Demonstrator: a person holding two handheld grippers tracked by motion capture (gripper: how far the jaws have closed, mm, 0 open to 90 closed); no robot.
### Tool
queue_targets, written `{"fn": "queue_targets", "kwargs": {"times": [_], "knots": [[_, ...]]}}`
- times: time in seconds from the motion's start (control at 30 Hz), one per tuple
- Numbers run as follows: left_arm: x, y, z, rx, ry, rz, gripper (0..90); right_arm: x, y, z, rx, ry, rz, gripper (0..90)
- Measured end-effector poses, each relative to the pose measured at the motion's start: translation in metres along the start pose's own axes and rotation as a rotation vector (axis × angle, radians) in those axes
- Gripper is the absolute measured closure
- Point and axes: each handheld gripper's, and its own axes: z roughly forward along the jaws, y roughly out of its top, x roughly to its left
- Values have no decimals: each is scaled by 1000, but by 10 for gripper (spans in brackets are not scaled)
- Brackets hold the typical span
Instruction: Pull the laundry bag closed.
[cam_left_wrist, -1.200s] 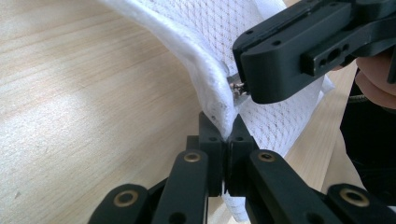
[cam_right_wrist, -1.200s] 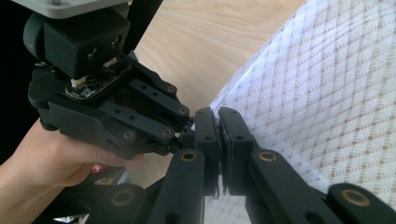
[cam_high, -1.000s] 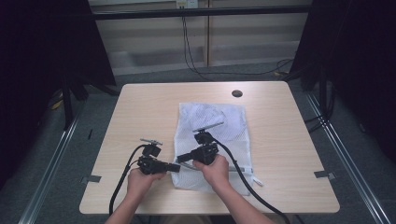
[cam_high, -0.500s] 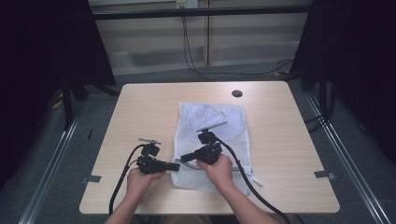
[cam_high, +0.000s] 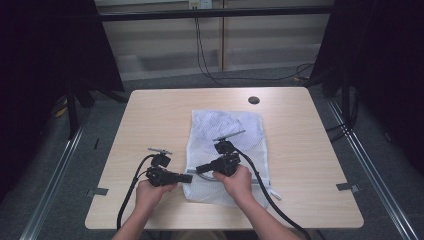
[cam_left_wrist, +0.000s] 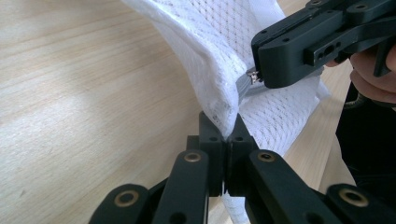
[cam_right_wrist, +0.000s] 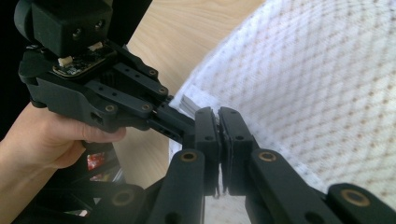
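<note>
Dark curtains and metal rails ring a pale wooden table (cam_high: 150, 115), and on it a white mesh bag (cam_high: 235, 130) lies flat, running from the middle toward the near edge, where its zipper end sits between the person's two hands. Seen from the high view, the left gripper (cam_high: 186, 178) points across at the bag's near left corner, while the right gripper (cam_high: 199, 169) comes in from the other side, the two tips almost meeting. In the left gripper view its jaws are pressed together on a fold of mesh at the bag's edge (cam_left_wrist: 227, 122), lifting it off the wood; just above, the other gripper's tip sits at the small metal zipper pull (cam_left_wrist: 252, 76) on the grey zipper tape (cam_left_wrist: 243, 88). In the right gripper view the jaws stand closed, pinched at the bag's hem where a grey strip (cam_right_wrist: 192, 103) shows; whether they have the pull itself or only the tape beside it cannot be told. The step in hand looks like working the zipper: one gripper anchors the corner, the other takes the slider. The next move likely calls for the left to hold the cloth taut while the right draws the pull along the tape in a straight line, slowly, so the mesh does not bunch or slip free.
</note>
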Motion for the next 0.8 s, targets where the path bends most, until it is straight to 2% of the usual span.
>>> {"fn": "queue_targets", "kwargs": {"times": [0.63,0.7,0.8], "knots": [[-2,0,0,-4,-13,-16,890,-3,-1,-4,4,13,0,869],[-1,0,-2,-1,-8,-7,890,-3,-1,-5,3,3,-9,869],[-1,-1,-3,-14,-19,-28,890,-5,-2,-7,1,5,-2,869]]}}
